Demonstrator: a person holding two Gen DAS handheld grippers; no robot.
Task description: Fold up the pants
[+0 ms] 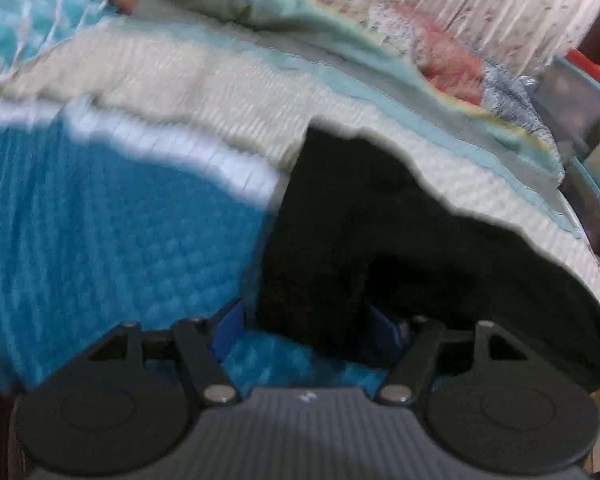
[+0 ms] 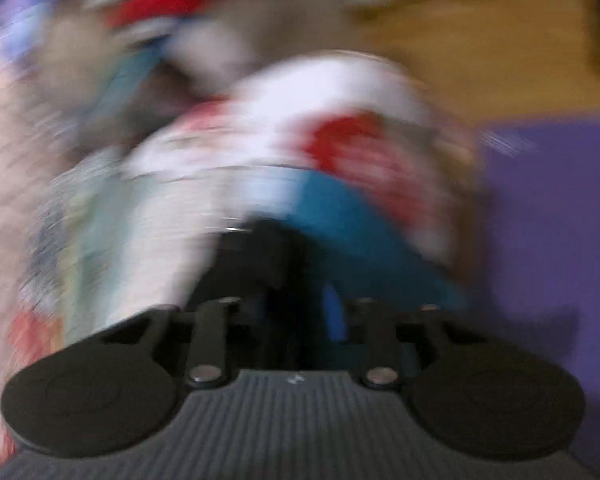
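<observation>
The black pants [image 1: 380,216] lie bunched on a bed, over a blue and white knitted blanket [image 1: 112,216]. My left gripper [image 1: 308,320] is low over the pants' near edge with its blue fingers [image 1: 230,328] wide apart, dark cloth lying between them. The right wrist view is heavily blurred. There my right gripper [image 2: 296,312] has its blue fingers [image 2: 334,312] close together with black pants cloth [image 2: 260,256] between them.
Beyond the pants lie a teal sheet [image 1: 340,64] and a floral quilt [image 1: 440,52], with a pale curtain [image 1: 480,0] behind. Plastic boxes [image 1: 580,96] stand at the bed's right. In the right wrist view a purple surface [image 2: 552,240] is on the right.
</observation>
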